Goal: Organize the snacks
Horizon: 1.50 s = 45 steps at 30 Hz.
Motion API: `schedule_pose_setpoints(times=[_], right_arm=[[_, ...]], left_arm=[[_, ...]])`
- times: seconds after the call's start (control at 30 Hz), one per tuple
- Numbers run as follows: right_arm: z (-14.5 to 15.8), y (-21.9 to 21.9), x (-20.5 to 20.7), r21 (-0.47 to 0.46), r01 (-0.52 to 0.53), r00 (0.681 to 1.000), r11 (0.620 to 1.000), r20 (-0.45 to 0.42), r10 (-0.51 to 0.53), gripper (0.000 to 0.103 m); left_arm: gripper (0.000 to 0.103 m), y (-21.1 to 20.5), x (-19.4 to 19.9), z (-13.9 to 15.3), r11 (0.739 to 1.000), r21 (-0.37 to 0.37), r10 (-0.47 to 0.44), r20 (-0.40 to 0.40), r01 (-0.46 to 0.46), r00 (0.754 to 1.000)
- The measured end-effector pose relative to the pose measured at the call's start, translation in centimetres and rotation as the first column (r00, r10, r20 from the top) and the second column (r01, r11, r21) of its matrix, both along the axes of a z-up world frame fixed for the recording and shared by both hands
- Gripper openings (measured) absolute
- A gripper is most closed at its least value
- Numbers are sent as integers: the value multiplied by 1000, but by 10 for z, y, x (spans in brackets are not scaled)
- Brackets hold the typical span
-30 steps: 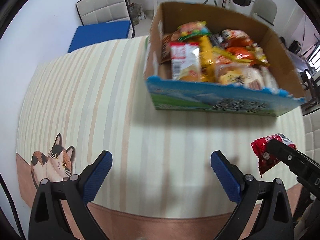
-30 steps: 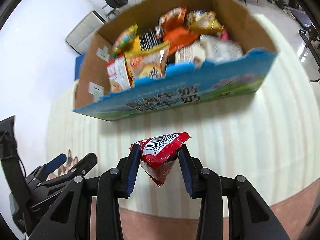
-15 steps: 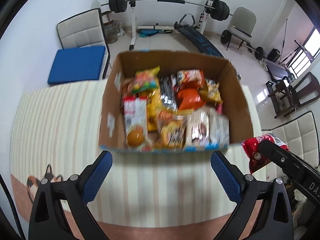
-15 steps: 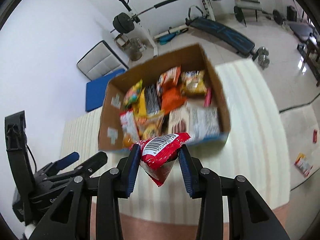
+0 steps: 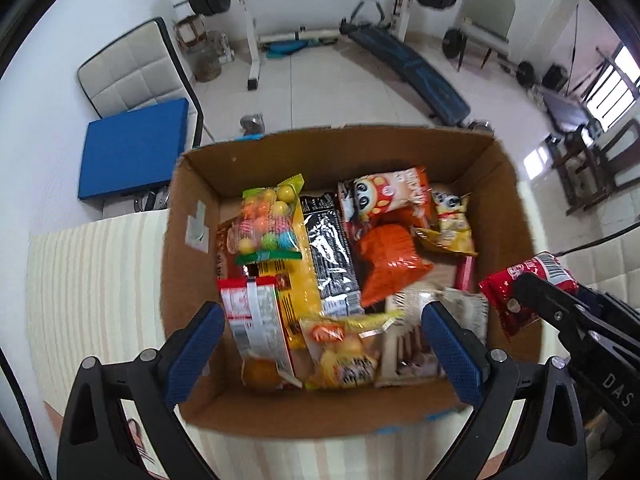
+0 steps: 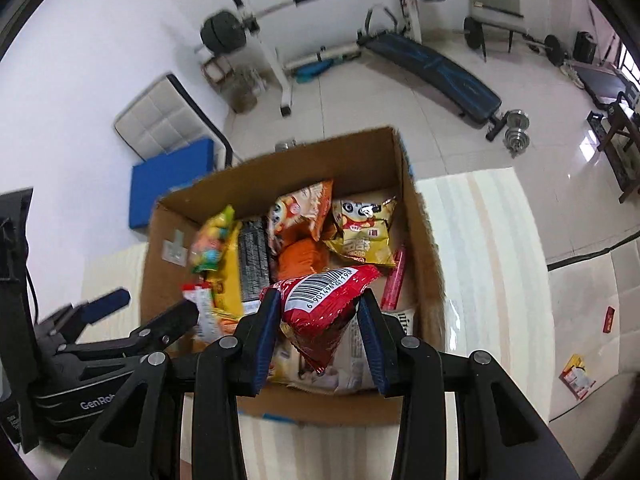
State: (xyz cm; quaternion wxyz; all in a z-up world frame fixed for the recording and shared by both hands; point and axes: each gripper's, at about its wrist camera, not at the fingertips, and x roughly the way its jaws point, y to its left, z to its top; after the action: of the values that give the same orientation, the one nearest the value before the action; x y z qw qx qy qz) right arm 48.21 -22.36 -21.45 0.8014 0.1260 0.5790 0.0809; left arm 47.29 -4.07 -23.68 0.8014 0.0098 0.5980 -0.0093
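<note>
Snacks in bright bags (image 5: pixel 320 264) fill the brown cardboard box (image 5: pixel 188 280) on our striped desk (image 5: pixel 92 280). Our left gripper (image 5: pixel 323 344) hangs over the box, fingers wide apart. Our right gripper (image 6: pixel 318 322) squeezes a shiny red snack packet (image 6: pixel 320 312) above the box.
</note>
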Motion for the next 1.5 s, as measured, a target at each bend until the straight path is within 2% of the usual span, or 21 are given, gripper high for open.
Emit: schedule_pose_setpoints(times=[0.27,0.47,0.57,0.6,0.63,0.77,1.0,1.13,1.27,1.5], right_arm=[[-38,5,33,-49,-29,995,998,-101,24,42],[-52,3,43,-45,-26,990,999,-142,19,44],[-57,2,45,-36,-24,987,999,-162,18,55],[-57,1,44,-43,-19,987,999,-162,12,64],[-57,0,44,-43,-16,987,999,-160,9,66],[-50,-2,35,-65,-16,988,998,-155,5,66],[-41,2,8,-146,-55,988,988,-153,32,90],[-32,4,-12,-185,-66,990,981,-137,41,90],[-16,2,-28,-185,-56,993,981,-113,35,94],[26,4,-66,-205,-47,999,978,-26,43,95]], left_arm=[[101,2,27,-35,1000,-3,9,-87,-9,996],[101,2,29,-45,1000,-19,14,-112,-16,994],[101,3,29,-44,1000,-20,18,-110,-21,994],[101,4,29,-43,1000,-20,20,-108,-22,994],[101,4,29,-42,999,-20,26,-108,-29,994],[101,8,25,-36,999,-35,34,-103,-37,994],[101,13,7,-25,998,-48,36,-95,-41,995],[101,14,-8,-17,998,-44,36,-80,-40,996],[101,15,-22,-4,998,-53,42,-63,-46,997],[101,15,-60,34,998,-44,52,24,-51,998]])
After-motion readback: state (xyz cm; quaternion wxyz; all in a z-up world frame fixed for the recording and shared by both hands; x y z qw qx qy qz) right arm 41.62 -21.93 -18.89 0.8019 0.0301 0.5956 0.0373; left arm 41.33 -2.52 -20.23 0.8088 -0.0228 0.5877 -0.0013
